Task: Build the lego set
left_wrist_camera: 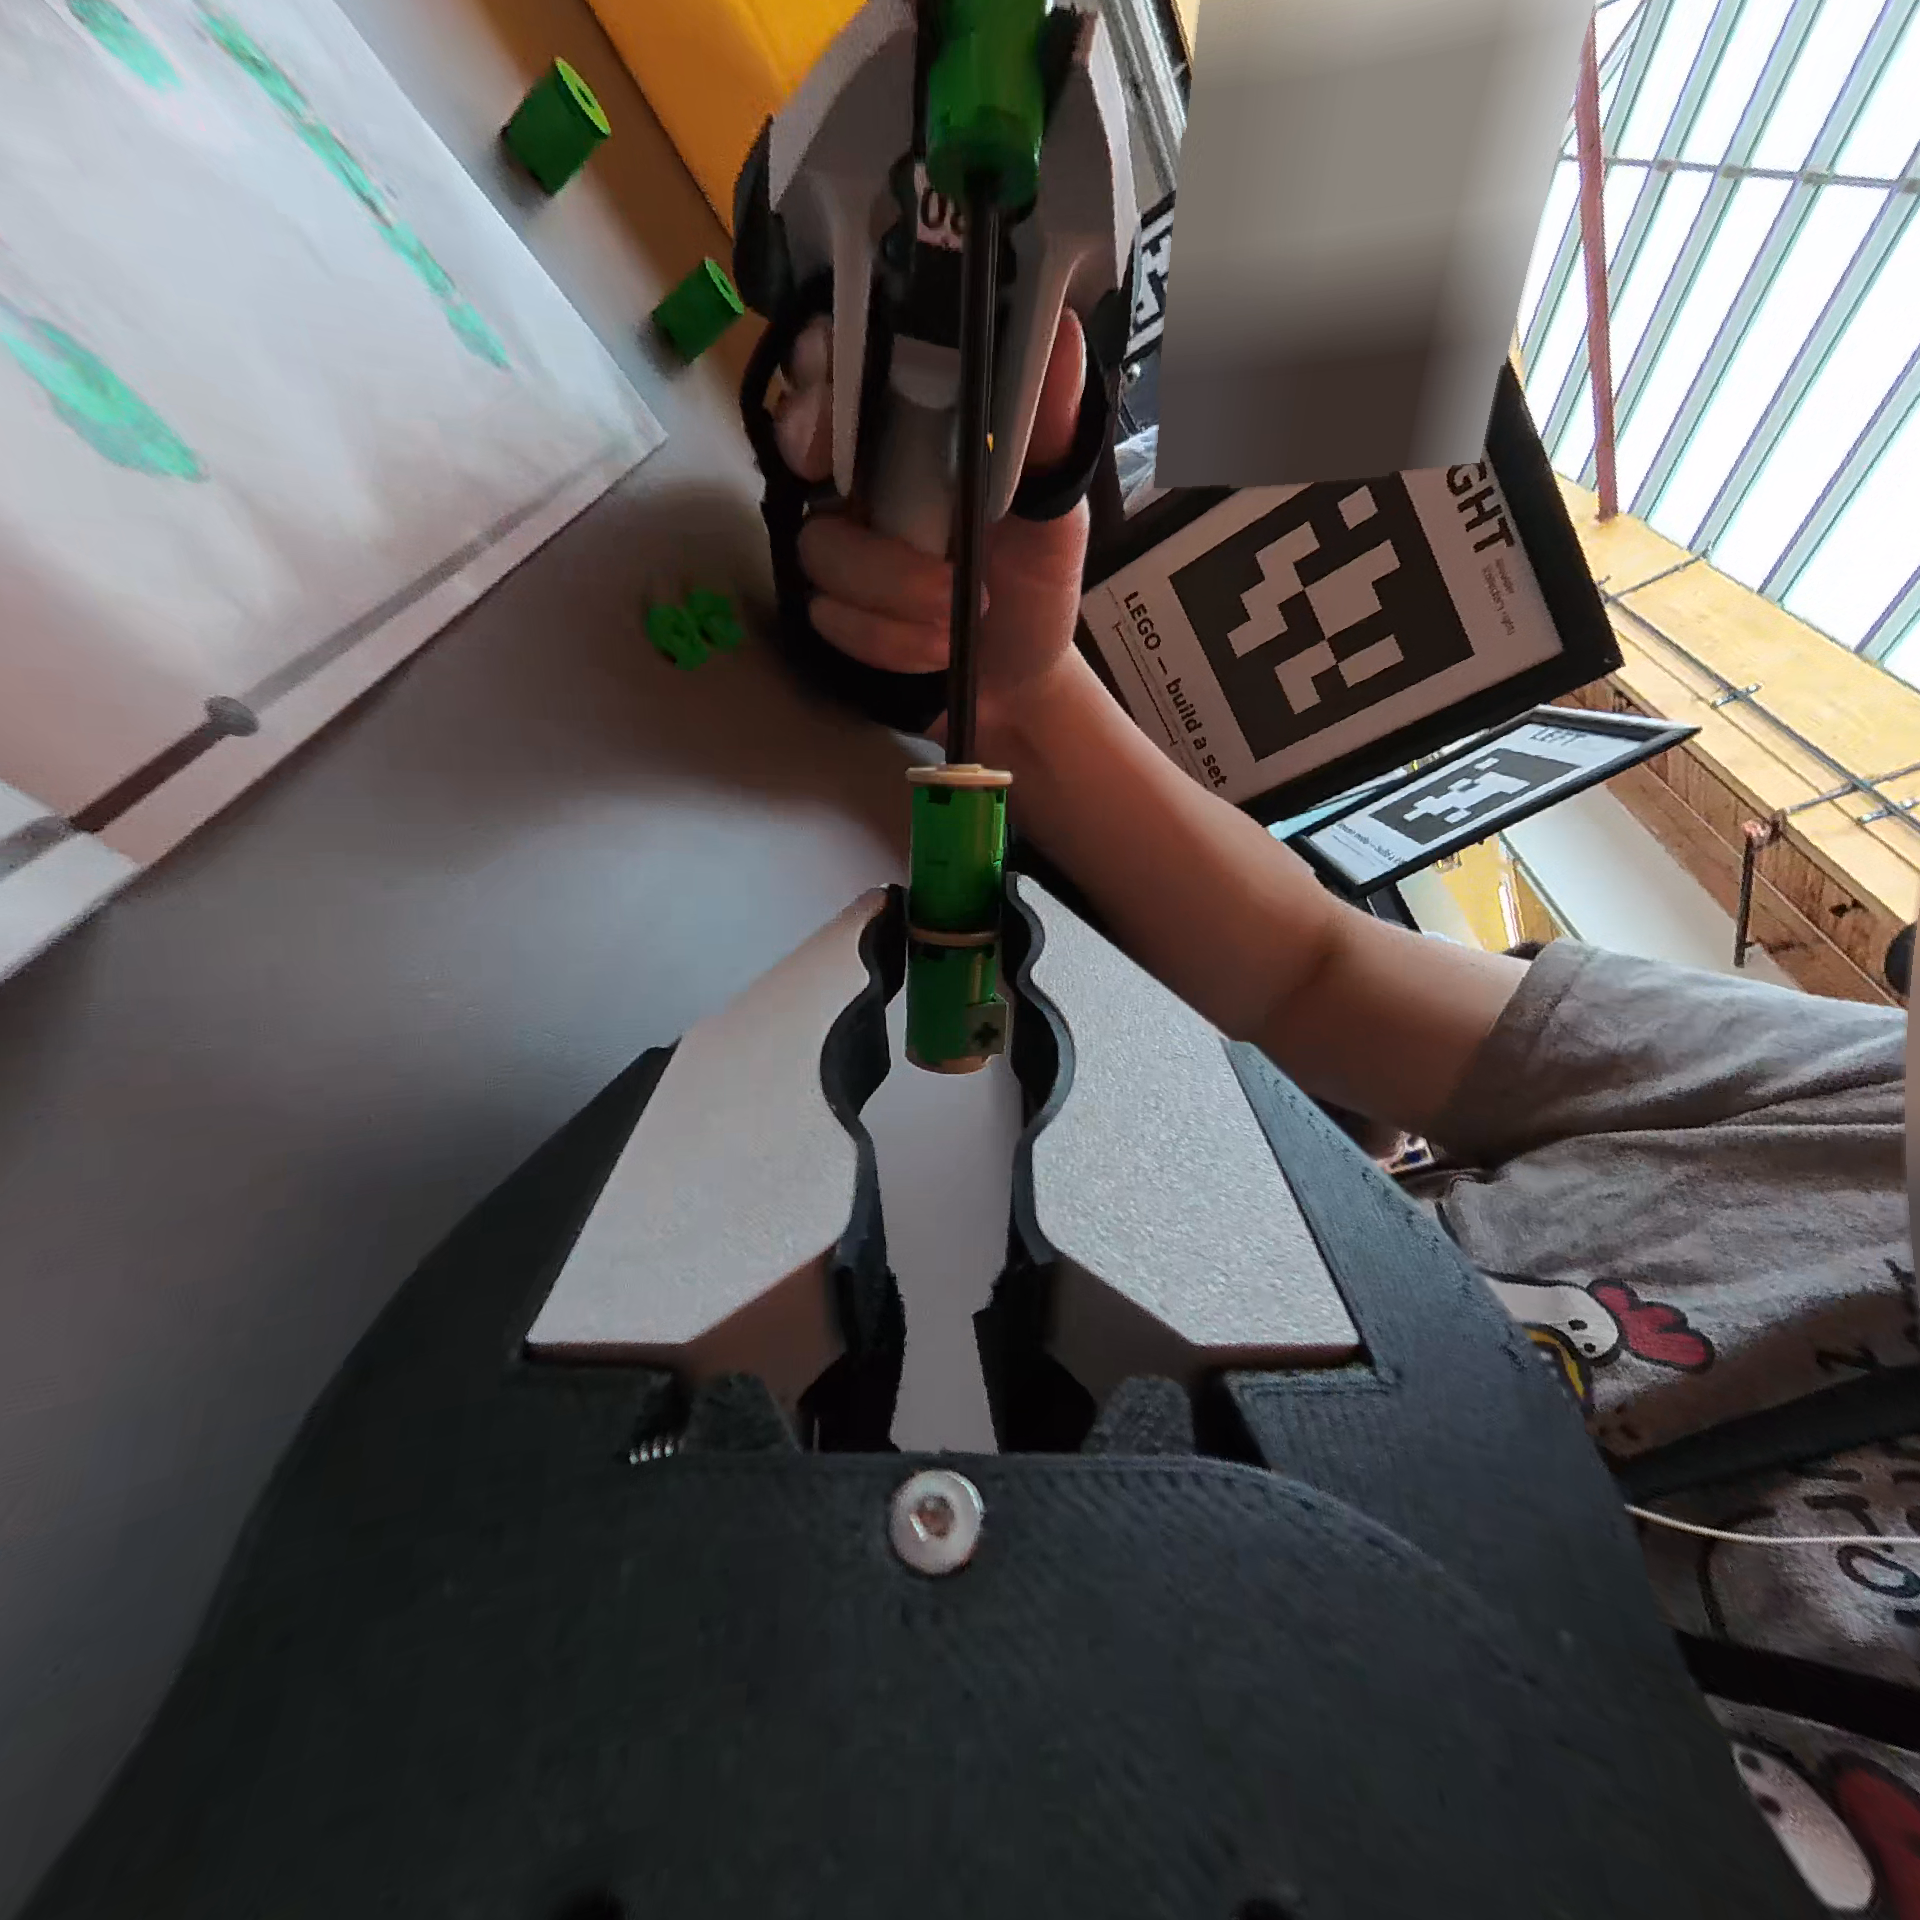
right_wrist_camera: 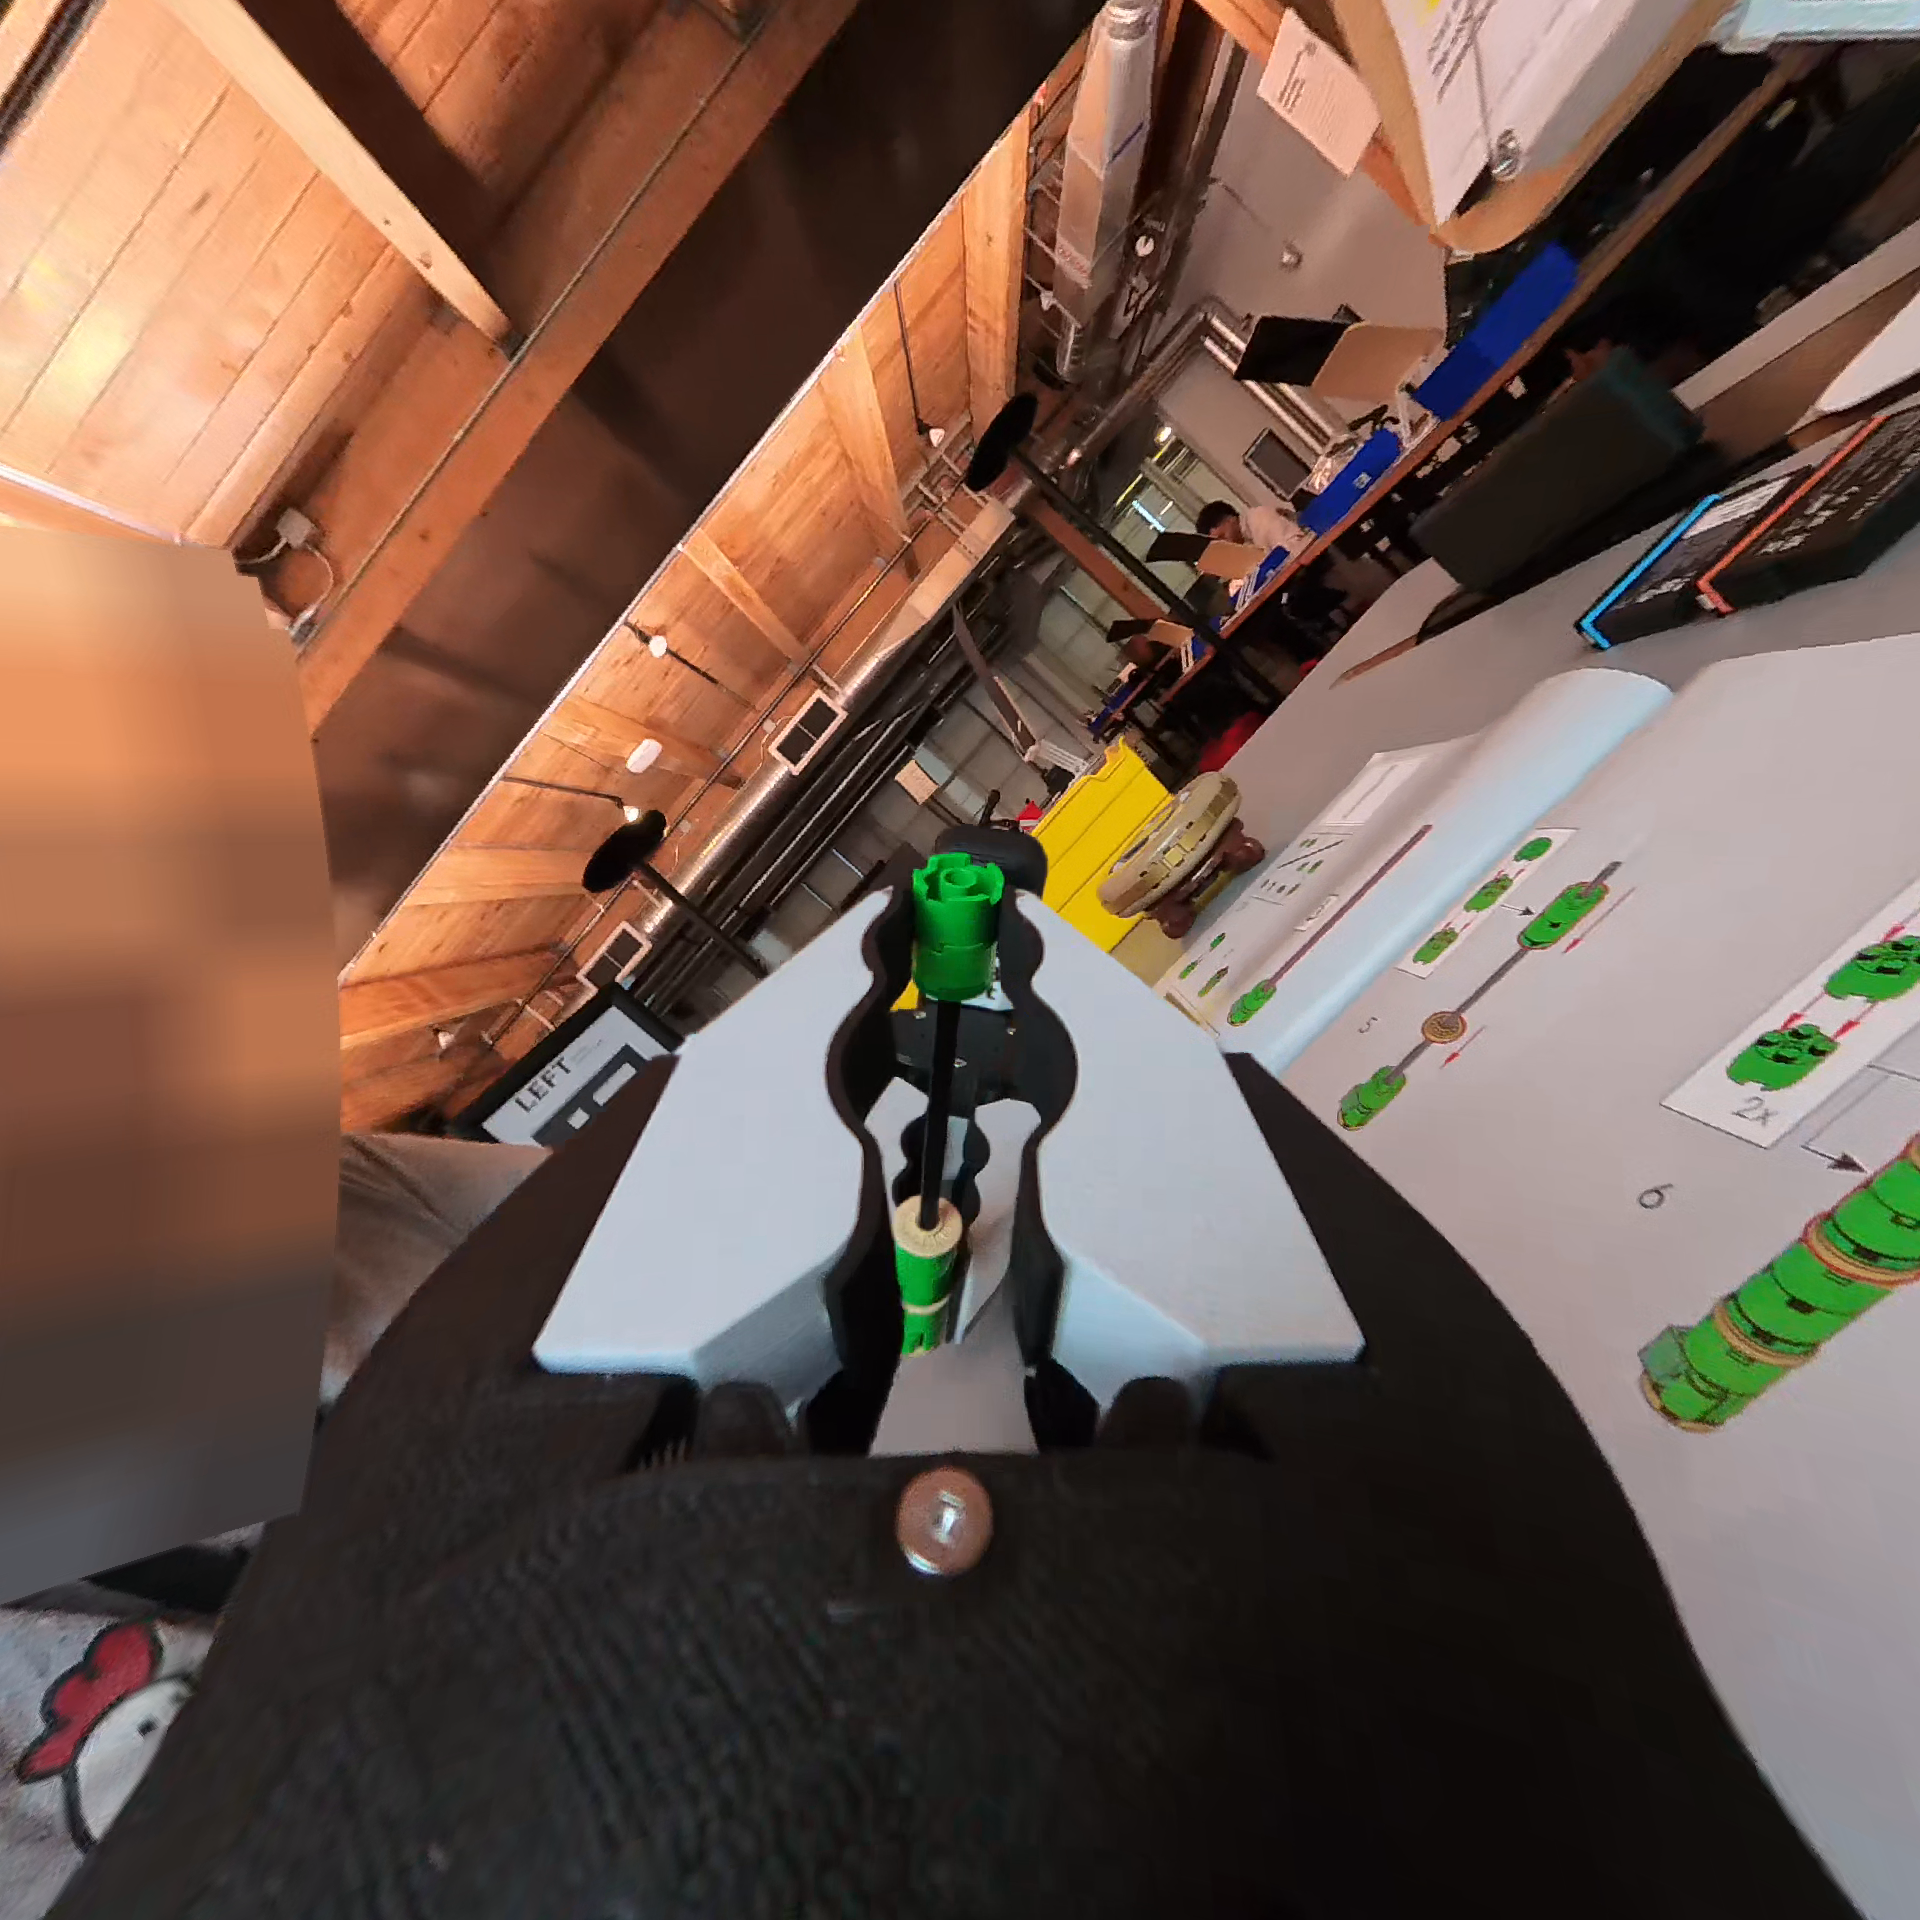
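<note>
In the left wrist view my left gripper (left_wrist_camera: 951, 914) is shut on a short stack of green round bricks with tan discs (left_wrist_camera: 954, 935). A thin black axle (left_wrist_camera: 971, 499) rises from the stack to a green round brick (left_wrist_camera: 982, 94), which is threaded on the axle. My right gripper (left_wrist_camera: 982, 145), held by a hand, is shut on that brick. In the right wrist view my right gripper (right_wrist_camera: 956, 925) grips the green brick (right_wrist_camera: 954, 935). The axle (right_wrist_camera: 938, 1101) runs down from it to the stack (right_wrist_camera: 923, 1283), some way apart. Both are lifted off the table.
Three loose green pieces (left_wrist_camera: 556, 125) (left_wrist_camera: 698, 310) (left_wrist_camera: 691, 627) lie on the grey table beside the instruction sheet (left_wrist_camera: 260, 312). The sheet (right_wrist_camera: 1662, 1039) is at the right in the right wrist view. Marker cards (left_wrist_camera: 1340, 613) stand nearby, and a yellow bin (right_wrist_camera: 1101, 821) stands at the table's far end. The tips of one gripper are about 12 centimetres away from the tips of the other.
</note>
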Action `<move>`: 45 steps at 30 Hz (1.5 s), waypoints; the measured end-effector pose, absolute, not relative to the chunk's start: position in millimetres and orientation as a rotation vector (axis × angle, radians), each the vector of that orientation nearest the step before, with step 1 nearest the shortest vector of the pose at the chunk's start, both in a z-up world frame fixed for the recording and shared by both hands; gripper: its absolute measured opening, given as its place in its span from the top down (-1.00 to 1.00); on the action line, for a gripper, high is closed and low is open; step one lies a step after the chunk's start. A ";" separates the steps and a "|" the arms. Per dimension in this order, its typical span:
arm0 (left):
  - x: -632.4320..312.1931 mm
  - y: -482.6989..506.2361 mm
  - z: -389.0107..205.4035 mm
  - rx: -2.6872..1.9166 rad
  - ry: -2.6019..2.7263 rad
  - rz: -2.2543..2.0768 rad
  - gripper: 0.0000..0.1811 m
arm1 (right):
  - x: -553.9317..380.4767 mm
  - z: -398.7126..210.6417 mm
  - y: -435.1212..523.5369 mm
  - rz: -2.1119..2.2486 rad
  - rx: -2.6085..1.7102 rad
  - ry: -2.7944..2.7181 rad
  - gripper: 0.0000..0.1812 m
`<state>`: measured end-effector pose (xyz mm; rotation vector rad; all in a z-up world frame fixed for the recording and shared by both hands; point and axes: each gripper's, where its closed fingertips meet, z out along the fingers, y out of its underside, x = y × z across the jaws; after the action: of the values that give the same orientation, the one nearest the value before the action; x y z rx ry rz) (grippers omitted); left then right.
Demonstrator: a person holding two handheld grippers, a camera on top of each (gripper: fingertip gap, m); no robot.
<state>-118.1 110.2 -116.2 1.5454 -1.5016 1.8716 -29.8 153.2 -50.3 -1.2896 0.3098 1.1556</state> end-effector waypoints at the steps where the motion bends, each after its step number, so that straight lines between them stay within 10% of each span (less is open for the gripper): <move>1: -117.8 110.9 -115.2 1.545 -1.496 1.880 0.84 | -27.6 -51.3 154.0 1.178 -1.280 0.344 0.86; 45: -118.9 110.9 -132.0 1.626 -1.579 1.766 0.85 | -42.4 -66.7 161.5 1.104 -1.443 0.319 0.85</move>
<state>-118.9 110.9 -132.0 1.6255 -1.5785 1.7657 -42.4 161.5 -66.7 -1.4432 0.3188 1.1041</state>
